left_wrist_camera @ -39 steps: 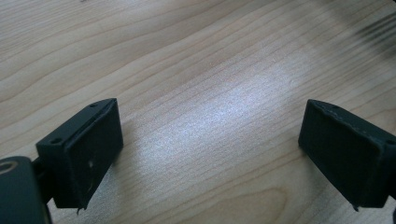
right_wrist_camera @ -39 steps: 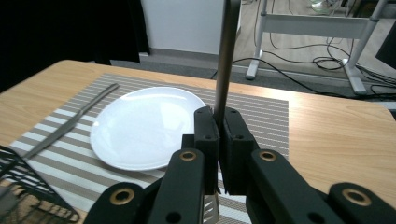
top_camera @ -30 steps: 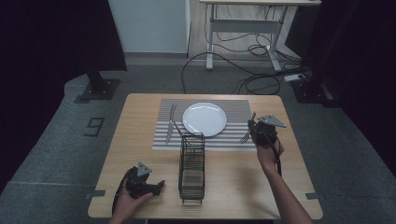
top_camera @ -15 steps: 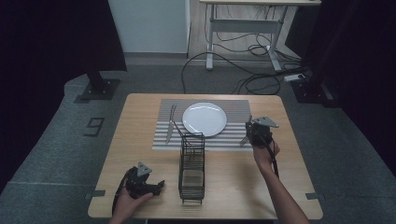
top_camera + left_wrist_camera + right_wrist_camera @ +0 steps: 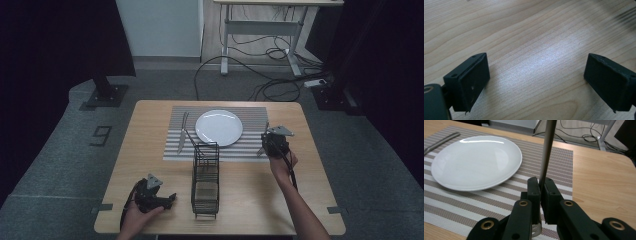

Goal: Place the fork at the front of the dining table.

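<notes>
My right gripper [image 5: 269,145] [image 5: 540,186] is shut on a slim metal utensil [image 5: 263,137] [image 5: 547,150], which stands steeply over the right edge of the striped placemat [image 5: 175,150] [image 5: 564,170]. The utensil's lower end shows below the jaws, close to the mat. A white plate [image 5: 218,127] [image 5: 474,162] lies on the mat to the left of this gripper. My left gripper [image 5: 167,199] [image 5: 536,82] rests at the table's front left, open, with bare wood between its pads.
A black wire rack [image 5: 205,180] stands at the front middle of the table, between the two hands. Two pieces of cutlery [image 5: 183,131] [image 5: 441,141] lie on the mat left of the plate. Cables and a desk frame [image 5: 260,45] are on the floor beyond.
The right gripper has sunk a little with the utensil, nearer the mat's right edge. The left gripper has stayed put.
</notes>
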`<control>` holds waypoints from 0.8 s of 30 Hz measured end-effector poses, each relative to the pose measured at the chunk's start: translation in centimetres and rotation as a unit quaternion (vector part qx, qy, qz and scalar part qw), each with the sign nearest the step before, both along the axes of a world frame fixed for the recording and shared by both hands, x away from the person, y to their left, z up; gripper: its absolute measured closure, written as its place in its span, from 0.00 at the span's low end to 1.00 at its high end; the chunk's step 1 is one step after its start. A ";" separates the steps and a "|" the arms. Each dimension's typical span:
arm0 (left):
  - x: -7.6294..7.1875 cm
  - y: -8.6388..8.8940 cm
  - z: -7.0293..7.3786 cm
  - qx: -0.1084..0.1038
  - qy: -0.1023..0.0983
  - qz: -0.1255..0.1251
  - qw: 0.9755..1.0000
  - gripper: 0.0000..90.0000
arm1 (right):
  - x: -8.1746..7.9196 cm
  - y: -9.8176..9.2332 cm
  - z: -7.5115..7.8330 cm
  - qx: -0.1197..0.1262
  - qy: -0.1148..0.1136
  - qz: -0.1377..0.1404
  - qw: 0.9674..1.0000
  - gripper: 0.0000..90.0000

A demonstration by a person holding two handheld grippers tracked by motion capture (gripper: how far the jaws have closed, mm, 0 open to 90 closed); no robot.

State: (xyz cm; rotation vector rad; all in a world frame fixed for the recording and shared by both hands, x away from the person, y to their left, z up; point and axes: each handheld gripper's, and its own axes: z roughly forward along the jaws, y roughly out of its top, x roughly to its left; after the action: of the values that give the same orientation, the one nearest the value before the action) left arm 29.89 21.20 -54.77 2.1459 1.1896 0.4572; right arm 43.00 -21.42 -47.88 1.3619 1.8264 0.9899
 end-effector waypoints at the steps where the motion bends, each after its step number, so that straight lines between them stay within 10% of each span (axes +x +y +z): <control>1: 0.0 0.0 0.0 0.000 0.000 0.000 1.000 0.07 | 0.1 0.0 -0.2 0.000 0.005 -0.001 1.000 0.94; 24: 0.0 0.0 0.0 0.000 0.000 0.000 1.000 0.07 | 1.5 -0.5 -1.2 0.032 0.012 -0.006 0.999 0.96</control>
State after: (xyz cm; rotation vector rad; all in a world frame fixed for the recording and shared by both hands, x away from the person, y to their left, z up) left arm 29.89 21.20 -54.77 2.1458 1.1897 0.4574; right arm 44.50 -21.96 -49.06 1.4279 1.8167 1.0388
